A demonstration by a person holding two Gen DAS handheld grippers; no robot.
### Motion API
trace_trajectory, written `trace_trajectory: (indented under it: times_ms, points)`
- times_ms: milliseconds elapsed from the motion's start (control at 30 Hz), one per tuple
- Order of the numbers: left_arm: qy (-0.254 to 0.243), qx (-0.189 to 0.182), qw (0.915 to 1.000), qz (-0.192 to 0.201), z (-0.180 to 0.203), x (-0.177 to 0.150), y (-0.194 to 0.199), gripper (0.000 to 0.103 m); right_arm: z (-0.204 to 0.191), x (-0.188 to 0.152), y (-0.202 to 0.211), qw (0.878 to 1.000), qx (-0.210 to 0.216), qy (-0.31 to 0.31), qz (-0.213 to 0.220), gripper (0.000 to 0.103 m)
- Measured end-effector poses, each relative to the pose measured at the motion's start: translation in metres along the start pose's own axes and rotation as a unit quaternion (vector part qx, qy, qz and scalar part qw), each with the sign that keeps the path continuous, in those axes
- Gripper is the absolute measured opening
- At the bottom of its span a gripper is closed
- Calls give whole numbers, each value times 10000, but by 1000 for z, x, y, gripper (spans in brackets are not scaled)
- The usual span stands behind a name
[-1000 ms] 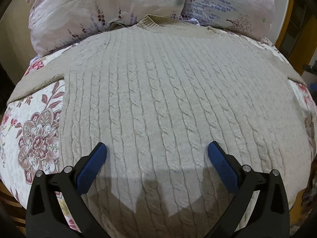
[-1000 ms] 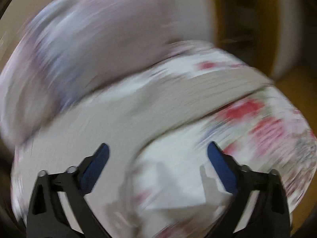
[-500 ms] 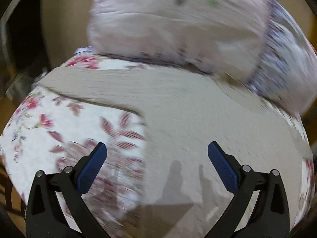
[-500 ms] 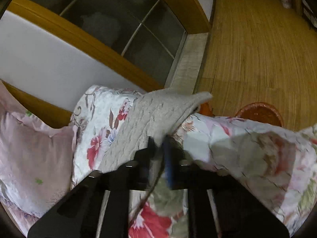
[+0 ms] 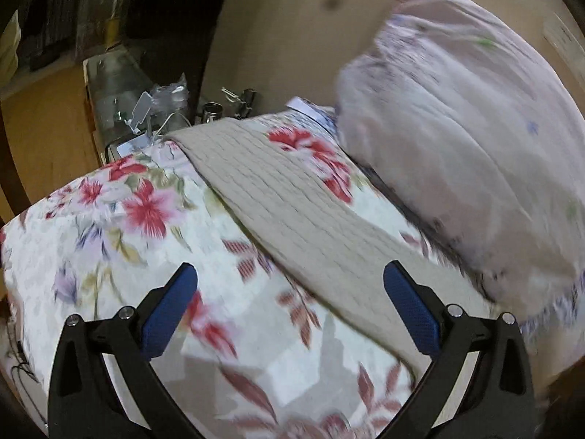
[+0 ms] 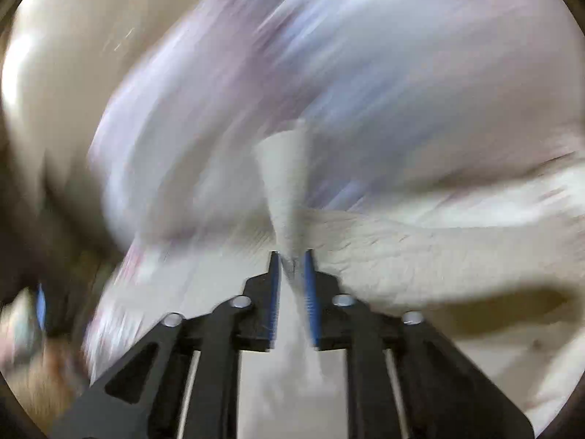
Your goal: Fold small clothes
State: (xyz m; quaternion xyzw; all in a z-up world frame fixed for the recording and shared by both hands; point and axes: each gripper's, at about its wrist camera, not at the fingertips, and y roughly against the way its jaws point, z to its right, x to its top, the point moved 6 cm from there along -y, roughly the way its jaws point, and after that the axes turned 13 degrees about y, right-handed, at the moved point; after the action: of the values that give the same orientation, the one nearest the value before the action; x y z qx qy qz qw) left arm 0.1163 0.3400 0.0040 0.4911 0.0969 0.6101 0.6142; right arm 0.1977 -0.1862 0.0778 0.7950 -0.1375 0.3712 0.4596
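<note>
The beige cable-knit sweater's left sleeve (image 5: 292, 201) lies flat and stretched out across the floral bedspread (image 5: 109, 241), its cuff near the bed's far edge. My left gripper (image 5: 290, 307) is open and empty, hovering above the sleeve and bedspread. In the blurred right wrist view my right gripper (image 6: 291, 267) is shut on the sweater's other sleeve (image 6: 285, 183), whose cuff sticks up past the jaws. The sweater's body (image 6: 420, 256) spreads to the right behind it.
A pale pink floral pillow (image 5: 475, 146) lies at the head of the bed, right of the left sleeve; it shows blurred in the right wrist view (image 6: 292, 73). A cluttered bedside table (image 5: 153, 113) with glass items and cables stands beyond the bed's edge.
My left gripper has swung left from the sweater's body to over the left sleeve, still open. My right gripper closed on the right sleeve and is moving fast with it, back over the sweater.
</note>
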Motion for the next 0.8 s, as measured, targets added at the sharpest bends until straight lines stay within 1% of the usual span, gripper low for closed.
trace_trajectory:
  times_ms: [33, 67, 100, 133, 167, 200, 233, 267, 300, 333, 367, 467, 500, 533, 567, 600, 667, 700, 733, 767, 800]
  points:
    - [81, -20, 10000, -47, -4, 5, -4, 101, -39, -23, -29, 9971, 480, 165, -558, 38]
    - [186, -29, 9998, -89, -8, 11, -8, 101, -56, -34, -36, 9949, 667, 217, -724, 39]
    - [304, -59, 9995, -117, -13, 19, -13, 101, -71, -47, -37, 9933, 776, 265, -815, 47]
    - [433, -86, 9989, -146, -18, 27, -19, 101, -80, -57, -33, 9926, 794, 291, -866, 53]
    - [495, -108, 9986, -172, -21, 30, -22, 101, -80, -62, -29, 9929, 756, 280, -869, 66]
    - [624, -152, 9976, -259, -26, 38, -30, 101, -76, -64, -24, 9937, 657, 242, -880, 70]
    - [765, -166, 9964, -325, -31, 45, -36, 101, -69, -68, -17, 9943, 541, 197, -897, 70]
    - [876, -191, 9954, -348, -34, 50, -40, 99, -52, -71, -12, 9948, 341, 92, -958, 70]
    - [1024, -222, 9938, -373, -39, 56, -45, 97, -40, -74, -8, 9948, 202, -14, -998, 70]
    - [1159, -265, 9921, -410, -43, 60, -49, 91, -23, -77, 1, 9945, 5, -213, -1027, 70]
    - [1321, -323, 9899, -387, -47, 67, -52, 88, -17, -83, 7, 9940, -114, -341, -1033, 71]
    - [1752, -393, 9834, -270, -54, 84, -58, 86, 7, -96, 29, 9912, -461, -658, -1049, 73]
    - [1866, -392, 9813, -269, -56, 89, -60, 83, 11, -99, 32, 9904, -535, -698, -1067, 73]
    - [1993, -366, 9789, -263, -58, 94, -63, 75, 13, -102, 38, 9898, -586, -717, -1079, 74]
    - [2115, -395, 9763, -240, -60, 98, -64, 73, 12, -106, 44, 9893, -627, -712, -1105, 74]
    - [2119, -404, 9761, -256, -61, 102, -68, 71, 11, -103, 35, 9889, -651, -689, -1141, 75]
    - [1997, -304, 9785, -427, -57, 104, -77, 59, 10, -107, 36, 9885, -662, -617, -1211, 75]
    - [1883, -228, 9808, -446, -55, 105, -79, 57, 11, -108, 37, 9882, -676, -575, -1245, 75]
    - [1831, -246, 9816, -489, -53, 104, -80, 41, 12, -109, 39, 9881, -699, -552, -1253, 75]
    - [1840, -369, 9800, -660, -50, 101, -84, 14, 12, -108, 37, 9880, -714, -547, -1252, 75]
    - [1917, -473, 9769, -819, -49, 96, -87, 10, 14, -108, 39, 9879, -736, -559, -1248, 75]
